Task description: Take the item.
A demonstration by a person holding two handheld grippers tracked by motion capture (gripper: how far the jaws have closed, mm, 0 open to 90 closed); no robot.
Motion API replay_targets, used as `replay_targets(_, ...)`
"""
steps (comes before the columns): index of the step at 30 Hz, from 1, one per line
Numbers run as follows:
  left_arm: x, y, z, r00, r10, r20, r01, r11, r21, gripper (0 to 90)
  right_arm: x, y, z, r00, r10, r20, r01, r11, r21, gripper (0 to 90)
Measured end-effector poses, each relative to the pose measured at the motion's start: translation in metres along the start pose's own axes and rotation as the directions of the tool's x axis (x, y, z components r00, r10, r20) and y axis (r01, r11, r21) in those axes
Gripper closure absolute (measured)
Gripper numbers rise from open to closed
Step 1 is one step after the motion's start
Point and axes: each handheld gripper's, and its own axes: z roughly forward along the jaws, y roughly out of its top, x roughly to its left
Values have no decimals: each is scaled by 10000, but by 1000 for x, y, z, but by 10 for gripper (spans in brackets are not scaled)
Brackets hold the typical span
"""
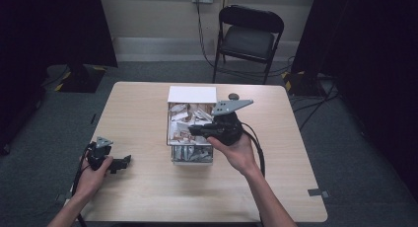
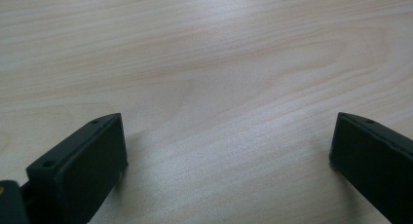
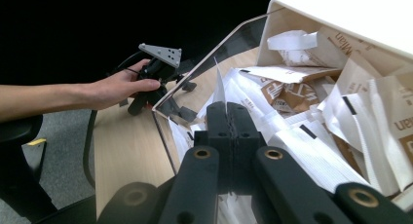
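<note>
Progress: early stage, judging by the box [image 1: 192, 94] standing well filled with packets [image 3: 311, 151]; none lying out on the table [image 1: 148, 187], so nearly all remaining to be taken out.

Left tool [image 1: 120, 164]: resting low on the table at the near left corner, held in the left hand [image 1: 93, 175]; jaws standing spread wide, nothing between them, bare wood grain showing in the gap in the left gripper view. Idling, well apart from the box.

Right tool [image 3: 227, 118]: held in the right hand [image 1: 236, 150] over the middle of the box, pointing into it from its right side. Jaws pressed together, pinching the lower edge of one thin white packet [image 3: 219, 87], its top corner sticking upright above the jaw tips. Cannot tell whether that packet is lifting clear of the pile or lying against its neighbours.

Box: sitting at the table's middle, clear front wall [image 3: 204, 63], white far wall. White and brown paper packets lying heaped and crossing one another inside.

Beyond the table: folding chair [image 1: 250, 37] standing on grey carpet.
</note>
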Motion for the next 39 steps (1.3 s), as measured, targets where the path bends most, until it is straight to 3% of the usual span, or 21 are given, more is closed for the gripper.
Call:
replay_targets(19, 0, 0, 0, 10000, 0, -1, 0, 10000, -1, 0, -4, 1, -13, 9991, 245, 334, -216, 9962, -846, 900)
replay_targets(39, 0, 0, 0, 10000, 1, -1, -1, 10000, 1, 0, -5, 4, -28, 9988, 279, 403, -228, 9924, -1212, 900)
